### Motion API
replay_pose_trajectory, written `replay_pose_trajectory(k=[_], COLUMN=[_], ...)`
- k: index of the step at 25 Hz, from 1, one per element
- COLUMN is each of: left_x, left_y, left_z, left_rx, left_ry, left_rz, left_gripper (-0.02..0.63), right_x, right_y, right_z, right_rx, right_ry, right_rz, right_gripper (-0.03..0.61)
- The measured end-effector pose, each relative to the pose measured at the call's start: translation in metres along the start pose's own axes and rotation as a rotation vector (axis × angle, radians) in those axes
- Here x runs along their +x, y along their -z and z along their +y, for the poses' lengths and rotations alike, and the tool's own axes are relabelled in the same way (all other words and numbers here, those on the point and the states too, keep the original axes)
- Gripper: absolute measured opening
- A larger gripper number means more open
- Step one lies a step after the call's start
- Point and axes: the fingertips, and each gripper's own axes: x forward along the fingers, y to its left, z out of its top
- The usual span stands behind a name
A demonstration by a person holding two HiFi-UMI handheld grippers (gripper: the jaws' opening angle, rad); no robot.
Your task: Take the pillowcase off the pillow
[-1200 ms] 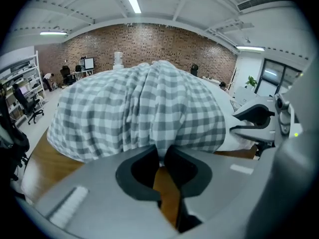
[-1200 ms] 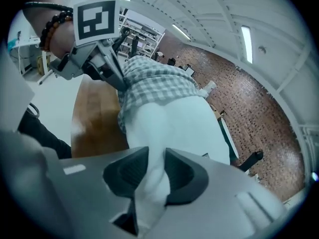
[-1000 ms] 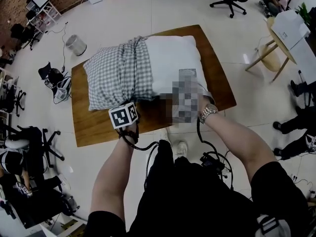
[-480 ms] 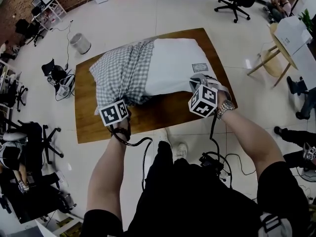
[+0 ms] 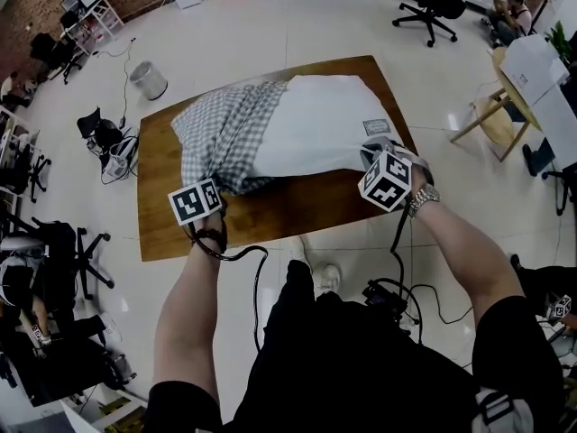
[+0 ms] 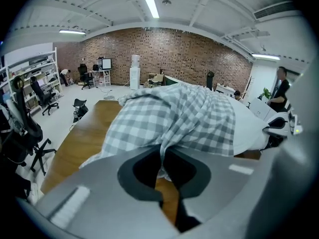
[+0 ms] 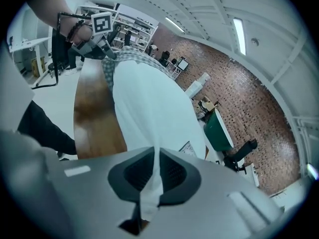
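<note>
Jaws of the left gripper clench the soft, probably light grey-checked cloth pillowcase by its bunched edge, while the right gripper jaws pinch the squashy white pillow corner at centre-right.

Showing matt checked cloth on the pillowcase, smooth white cloth on the pillow, lightly glossy wood on the table.

From above, the pillowcase hides the left half of your pillow; its label is too small to read.
</note>
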Motion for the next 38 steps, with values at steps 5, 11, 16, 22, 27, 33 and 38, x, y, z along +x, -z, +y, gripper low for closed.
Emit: replay_pose_trajectory(k=[5,11,16,22,27,33,38], left_x=[-0.003,-0.014,-0.031,-0.060,-0.072,-0.083,-0.092], left_y=[0.005,0.000,-0.014,-0.046,-0.055,-0.068,-0.105], left_z=[-0.007,-0.018,-0.045,-0.089,-0.110,-0.137,-0.145], left_rx=[0.025,0.065,0.106,0.210,0.254,0.309,0.369], left_ry=[0.002,0.016,0.045,0.080,0.095,0.141,0.170], left_rz=[0.022,0.008,-0.044,-0.142,-0.165,-0.159,-0.153], left_gripper=[0.028,0.083,0.092,0.091,0.091,0.101,0.112], right_x=[-0.001,-0.007,-0.020,-0.045,-0.059,-0.072,-0.074], right_y=[-0.005,-0.010,-0.016,-0.029,-0.033,-0.044,-0.078], right_z=[0.009,0.014,0.017,0.020,0.021,0.011,-0.005], right_rx=[0.025,0.053,0.077,0.082,0.071,0.080,0.114], right_ry=[-0.048,-0.103,-0.169,-0.198,-0.175,-0.164,-0.172], right_rz=[0.002,-0.035,-0.049,-0.080,-0.096,-0.123,-0.147], right_gripper=[0.020,0.095,0.143,0.158,0.158,0.158,0.158])
